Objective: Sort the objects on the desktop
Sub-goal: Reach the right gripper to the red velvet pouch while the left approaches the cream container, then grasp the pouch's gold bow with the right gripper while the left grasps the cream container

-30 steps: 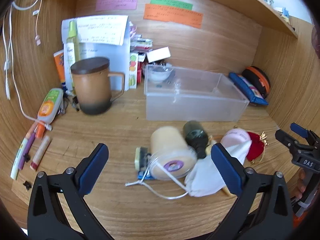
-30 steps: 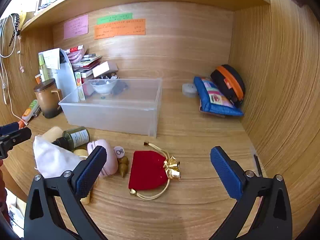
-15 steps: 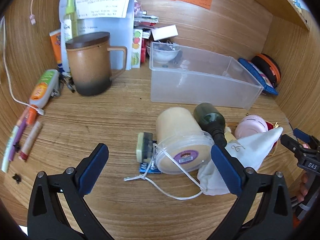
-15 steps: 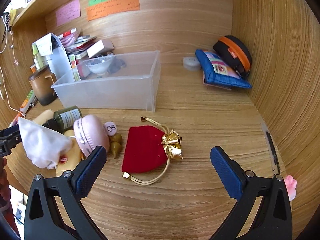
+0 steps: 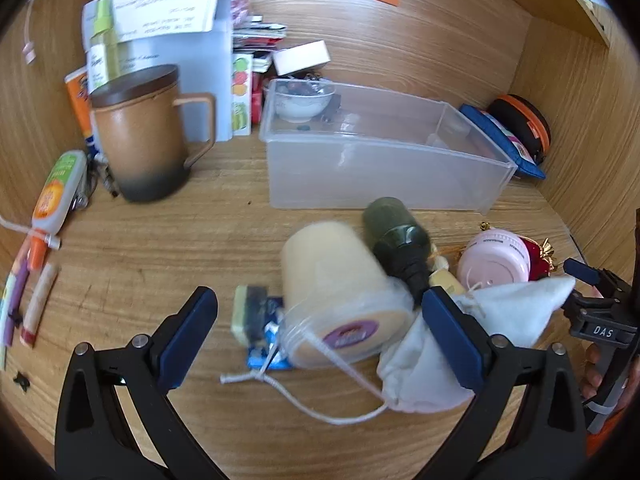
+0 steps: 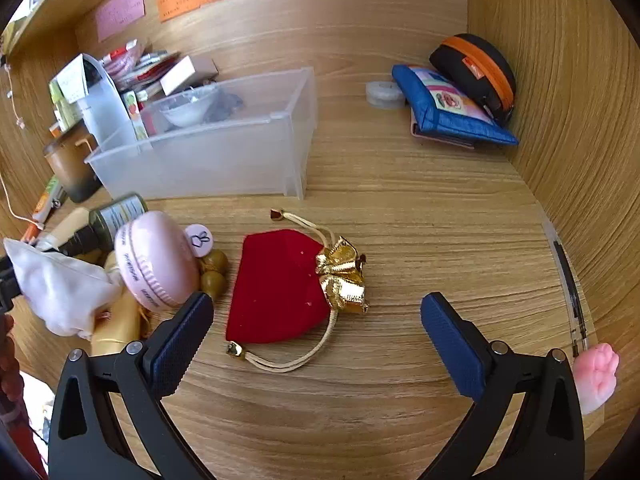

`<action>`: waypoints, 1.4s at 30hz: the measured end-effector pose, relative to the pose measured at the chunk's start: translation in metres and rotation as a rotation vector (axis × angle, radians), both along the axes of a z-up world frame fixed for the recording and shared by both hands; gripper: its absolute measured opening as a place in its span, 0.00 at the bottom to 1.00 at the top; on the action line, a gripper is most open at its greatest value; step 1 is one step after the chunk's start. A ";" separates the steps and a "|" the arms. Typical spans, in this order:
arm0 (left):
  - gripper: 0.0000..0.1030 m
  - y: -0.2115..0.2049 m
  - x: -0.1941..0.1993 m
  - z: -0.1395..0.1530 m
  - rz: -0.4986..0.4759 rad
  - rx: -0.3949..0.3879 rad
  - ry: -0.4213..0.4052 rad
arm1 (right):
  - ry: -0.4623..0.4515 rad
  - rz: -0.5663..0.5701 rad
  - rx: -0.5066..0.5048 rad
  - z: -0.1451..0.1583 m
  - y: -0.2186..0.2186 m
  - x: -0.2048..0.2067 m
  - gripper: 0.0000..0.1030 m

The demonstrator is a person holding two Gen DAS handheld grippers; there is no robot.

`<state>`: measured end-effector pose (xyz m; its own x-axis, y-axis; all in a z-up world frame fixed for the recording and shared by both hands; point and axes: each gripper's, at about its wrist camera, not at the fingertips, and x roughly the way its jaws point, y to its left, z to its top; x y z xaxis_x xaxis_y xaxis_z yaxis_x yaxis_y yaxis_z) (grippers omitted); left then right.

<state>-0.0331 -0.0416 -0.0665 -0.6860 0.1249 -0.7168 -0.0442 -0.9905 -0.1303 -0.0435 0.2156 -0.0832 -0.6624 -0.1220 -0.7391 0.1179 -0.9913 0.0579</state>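
Note:
My left gripper (image 5: 320,336) is open, its jaws either side of a cream tub (image 5: 340,292) lying on its side on the desk. A dark green bottle (image 5: 396,236), a white cloth pouch (image 5: 472,344) with a cord and a pink round case (image 5: 494,260) lie close by. My right gripper (image 6: 316,340) is open just in front of a red velvet pouch (image 6: 276,284) with a gold bow. The pink case (image 6: 156,264) and white pouch (image 6: 60,288) lie to its left. A clear plastic bin (image 5: 380,160) stands behind the pile and also shows in the right wrist view (image 6: 216,152).
A brown lidded mug (image 5: 140,132), a white file holder (image 5: 168,40) and tubes and pens (image 5: 36,264) stand at the left. A blue pouch (image 6: 448,112) and a black-orange case (image 6: 476,68) lie at the back right. A pen (image 6: 568,292) lies along the right wall.
Both grippers have moved forward and lower toward the pile. The tub and the red pouch now look larger and nearer. Both stay open.

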 end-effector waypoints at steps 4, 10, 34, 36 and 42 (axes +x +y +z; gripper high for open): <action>1.00 0.005 -0.014 0.001 -0.039 -0.028 0.003 | -0.024 -0.004 0.000 -0.007 0.004 -0.006 1.00; 1.00 0.003 -0.033 -0.004 -0.082 -0.015 -0.033 | -0.064 -0.009 -0.039 -0.015 0.012 -0.018 1.00; 0.67 -0.015 -0.040 -0.005 -0.138 0.075 -0.094 | -0.002 0.054 -0.004 -0.014 -0.010 -0.020 0.36; 0.66 -0.018 -0.037 -0.003 -0.136 0.062 -0.090 | -0.005 0.050 -0.013 -0.014 -0.009 -0.020 0.34; 0.79 -0.025 -0.036 -0.013 -0.125 0.032 -0.131 | -0.014 0.047 -0.018 -0.013 -0.008 -0.020 0.33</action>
<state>-0.0689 -0.0665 -0.0796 -0.5645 0.2273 -0.7935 -0.1474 -0.9736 -0.1741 -0.0632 0.2071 -0.0967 -0.6450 -0.1659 -0.7460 0.1636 -0.9835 0.0773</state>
